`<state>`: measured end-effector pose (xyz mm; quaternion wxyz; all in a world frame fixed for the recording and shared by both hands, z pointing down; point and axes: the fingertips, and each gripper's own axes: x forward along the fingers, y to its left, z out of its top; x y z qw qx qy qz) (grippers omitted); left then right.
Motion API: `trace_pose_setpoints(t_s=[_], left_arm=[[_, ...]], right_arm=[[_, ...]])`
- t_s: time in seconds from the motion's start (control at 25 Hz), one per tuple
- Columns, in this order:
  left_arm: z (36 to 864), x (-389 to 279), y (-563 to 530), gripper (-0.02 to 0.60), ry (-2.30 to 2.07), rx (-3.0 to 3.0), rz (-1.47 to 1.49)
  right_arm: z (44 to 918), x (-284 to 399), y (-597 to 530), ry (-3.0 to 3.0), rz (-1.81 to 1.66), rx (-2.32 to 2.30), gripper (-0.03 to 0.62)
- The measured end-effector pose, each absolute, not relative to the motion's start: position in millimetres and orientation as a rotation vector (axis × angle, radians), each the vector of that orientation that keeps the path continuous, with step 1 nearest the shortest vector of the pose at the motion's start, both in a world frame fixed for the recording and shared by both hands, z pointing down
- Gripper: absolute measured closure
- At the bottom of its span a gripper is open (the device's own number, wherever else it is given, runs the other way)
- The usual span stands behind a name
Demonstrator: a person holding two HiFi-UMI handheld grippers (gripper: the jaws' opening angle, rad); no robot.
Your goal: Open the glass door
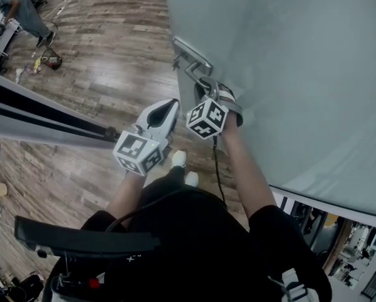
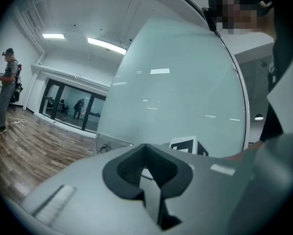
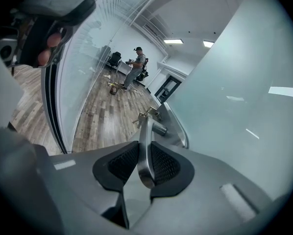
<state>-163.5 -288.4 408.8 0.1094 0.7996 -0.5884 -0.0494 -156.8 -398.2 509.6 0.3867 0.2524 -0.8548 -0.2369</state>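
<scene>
Nearest you, the left tongs (image 1: 169,107) hang level just beside the right ones, pads together with nothing between them. They are idle, but they sit close to the door's edge, and a careless swing could knock them against the pane.

The right tongs (image 3: 145,169) are about half open and clamped on the lever handle (image 3: 145,143). The pads grip it near its rounded free end, not mid-lever, and that is the main risk. If your wrist does not follow as the door turns, the smooth metal may slide out of the pads and the door would drift on its own.

Just past the handle, a bunch of keys (image 3: 147,113) hangs at the lock and could catch the tongs if you regrip further in.

The glass door (image 1: 288,74) stands at your right, its handle edge in front of you. It looks to be off its frame, with the dark rail (image 1: 43,121) of the fixed glass to your left. Your shoes (image 1: 183,167) are near its foot — mind the bottom edge.

Far across the wood floor (image 1: 106,61), another person (image 1: 21,11) works well apart from the door and is in no danger from it.
</scene>
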Motion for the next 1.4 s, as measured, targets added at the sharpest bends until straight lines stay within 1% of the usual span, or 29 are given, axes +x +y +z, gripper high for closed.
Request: trace_pose_setpoints(t_s=[0.28, 0.64, 1.04, 1.4], left_arm=[[408.4, -169.7, -318.2, 0.581, -1.632, 2.413, -0.167], [398.1, -144.3, -365.9, 0.581, -1.479, 2.501, -0.195], [392.7, -122.6, -386.9, 0.581, -1.304, 2.578, -0.222], [393.4, -126.9, -401.4, 0.581, -1.322, 2.557, -0.237]], right_arm=[[510.8, -155.9, -410.9, -2.157, -0.595, 0.696, 0.508], [506.2, -132.3, -445.3, -2.148, -0.581, 0.745, 0.508], [501.0, -110.6, -487.8, -2.099, -0.547, 0.839, 0.508], [501.3, -86.6, -533.4, -2.063, -0.502, 0.904, 0.508]])
